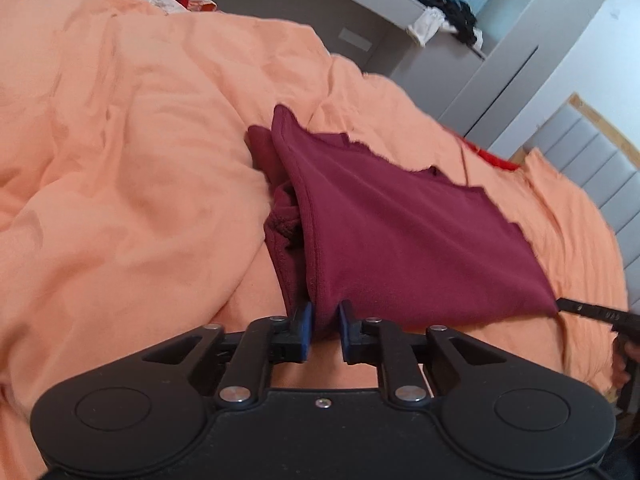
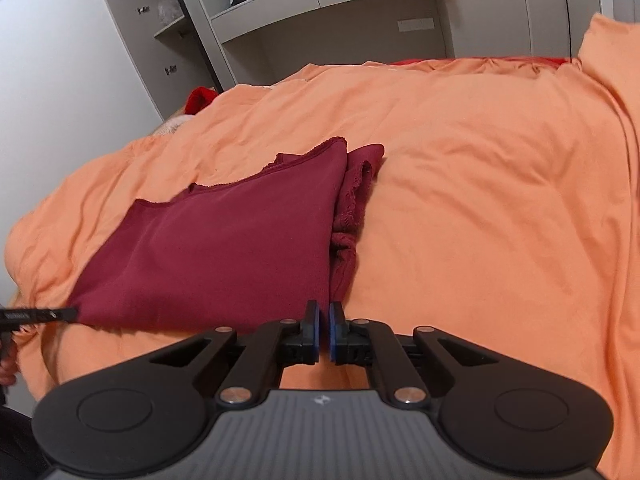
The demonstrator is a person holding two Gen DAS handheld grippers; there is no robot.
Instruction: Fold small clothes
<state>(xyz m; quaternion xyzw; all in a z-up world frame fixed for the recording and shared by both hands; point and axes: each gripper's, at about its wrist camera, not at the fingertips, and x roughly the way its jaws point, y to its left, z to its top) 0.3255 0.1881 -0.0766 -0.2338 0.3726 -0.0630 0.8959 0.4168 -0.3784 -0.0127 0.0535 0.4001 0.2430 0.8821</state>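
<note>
Orange duvet (image 1: 120, 160) covers the whole bed, lumpy and soft, so no firm surface under the work. Grey built-in cupboards (image 2: 340, 20) behind, with clothes heaped on the ledge.

The maroon garment (image 1: 400, 232) lies near the front edge of the duvet, already doubled over into a rough rectangle. Top layer is flat. One side is untidy: a bunched strip (image 2: 352, 216) of the same fabric sticks out from under the fold, ribbed and crumpled.

Left gripper (image 1: 325, 326) sits at the near corner on that untidy side. Its jaws are partly apart with the folded edge hanging between them; blue pads (image 1: 306, 320) look to be beside the cloth, not pinching it. I'd call that no grip.

Right gripper (image 2: 324, 326) is at the near edge by the other corner, jaws nearly together with only a thin slit. Cloth edge ends right at the tips; no fabric visibly clamped.

My read: mid-fold, between grasps. First fold is down, both tools are lined up on the near edge for the next one.

Next move needs both jaws to bite all layers at the near corners, then lift and carry together toward the far edge. The bunched strip should be tucked or smoothed first, otherwise it gets folded in as a lump.
</note>
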